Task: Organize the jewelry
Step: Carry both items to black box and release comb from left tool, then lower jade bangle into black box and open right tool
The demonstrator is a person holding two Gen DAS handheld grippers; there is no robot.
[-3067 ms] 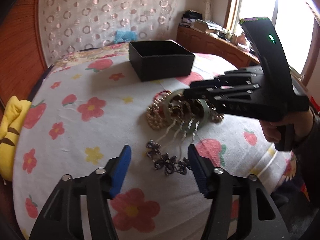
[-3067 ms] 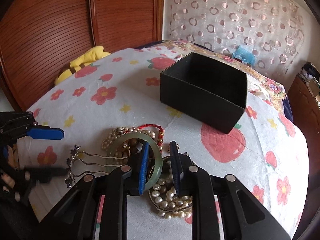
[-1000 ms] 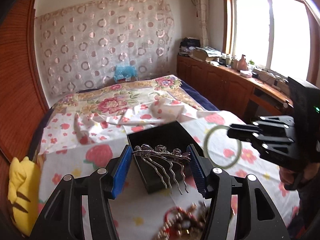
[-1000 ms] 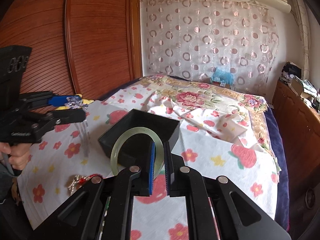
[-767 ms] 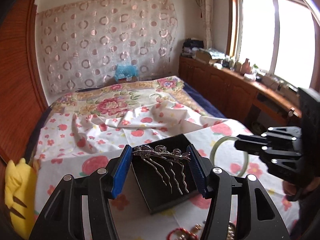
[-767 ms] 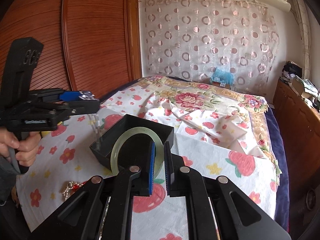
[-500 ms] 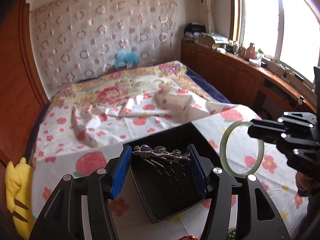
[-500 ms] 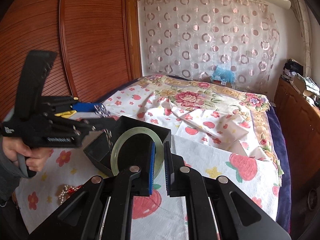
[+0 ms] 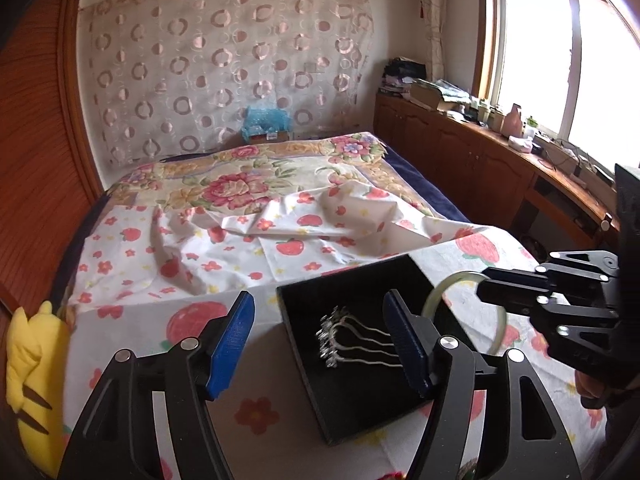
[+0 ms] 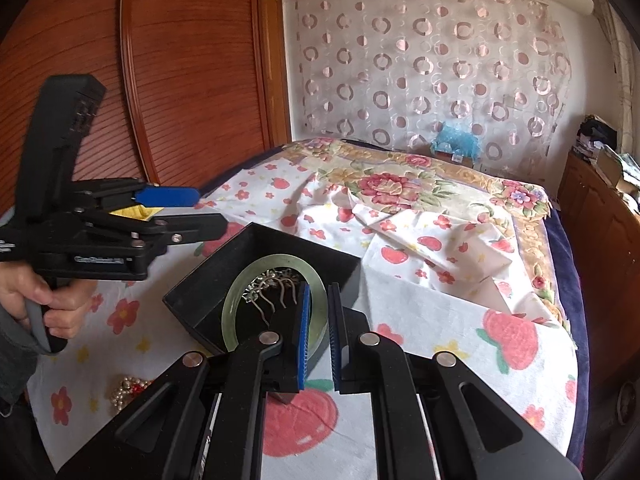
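Silver hair comb (image 9: 352, 340) lying flat on floor of open black box (image 9: 304, 344), ornate head toward left wall, prongs pointing right. Box sitting on bed's strawberry-print sheet. Pale green jade bangle (image 10: 236, 300) upright, suspended over box's near corner. Pearl and red-bead pile (image 10: 130, 392) on sheet, outside box, well apart.

One black box (image 9: 362, 390) sits at lower centre of the left view, with one silver hair comb (image 9: 352, 338) in it. One green bangle (image 10: 240, 308) shows at lower centre of the right view. One heap of beads (image 10: 128, 390) lies at lower left there. Two grippers: the left gripper (image 9: 320, 344) and the right gripper (image 10: 318, 336). One yellow plush toy (image 9: 32, 368) lies at far left.
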